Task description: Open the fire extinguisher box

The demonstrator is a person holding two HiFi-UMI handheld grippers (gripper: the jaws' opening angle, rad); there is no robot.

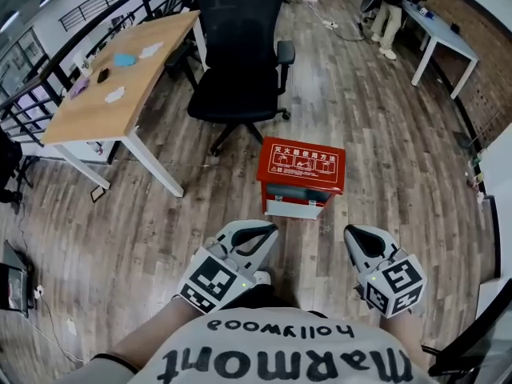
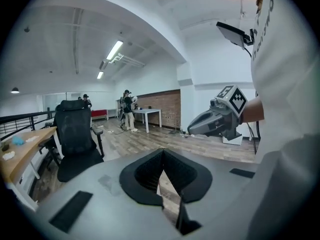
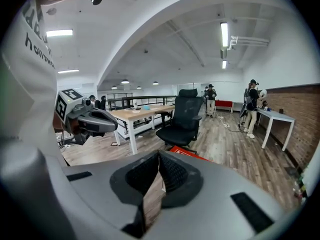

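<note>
The red fire extinguisher box [image 1: 301, 174] stands on the wooden floor, lid down, with white print on its top. In the head view both grippers hang short of its near side and touch nothing. My left gripper [image 1: 268, 230] is at the box's lower left, and its jaws meet at the tip with nothing between them. My right gripper [image 1: 352, 232] is at the box's lower right, jaws also together and empty. In the right gripper view a corner of the box [image 3: 187, 154] peeks over the shut jaws [image 3: 158, 154]. The left gripper view [image 2: 162, 153] does not show the box.
A black office chair [image 1: 240, 62] stands just beyond the box. A wooden table [image 1: 120, 78] is at the far left and a white table [image 1: 436, 34] at the far right, with a person [image 1: 390, 14] beside it. A cable [image 1: 336, 26] lies on the floor.
</note>
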